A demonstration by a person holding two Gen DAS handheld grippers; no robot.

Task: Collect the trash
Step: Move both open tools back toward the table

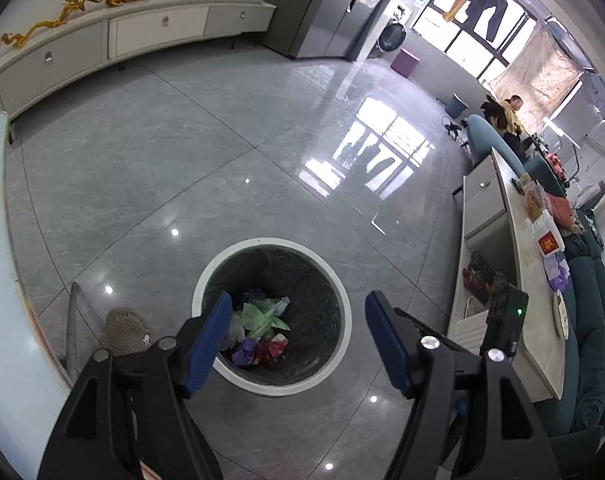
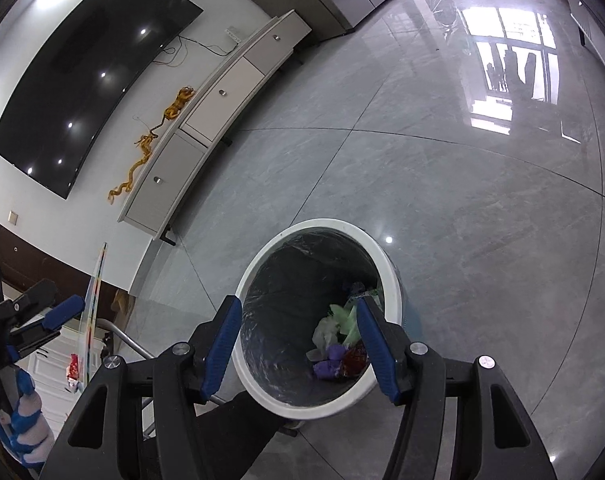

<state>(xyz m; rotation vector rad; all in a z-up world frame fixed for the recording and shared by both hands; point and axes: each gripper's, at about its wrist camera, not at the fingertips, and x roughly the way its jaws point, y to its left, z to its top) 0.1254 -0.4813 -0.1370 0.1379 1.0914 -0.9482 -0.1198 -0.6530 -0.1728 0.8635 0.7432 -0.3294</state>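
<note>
Both my grippers, left [image 1: 298, 320] and right [image 2: 298, 326], gape empty over a round white bin [image 1: 334, 280]; its dark crinkled liner half-hides crumpled trash [image 1: 262, 320].

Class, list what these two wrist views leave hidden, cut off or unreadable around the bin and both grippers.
- Bin floor, left wrist view: covered by trash.
- Bin near side, right wrist view: hidden behind the right gripper.
- Left gripper, right wrist view: cut off by the edge.
- Box print, left wrist view: too small to read.
</note>
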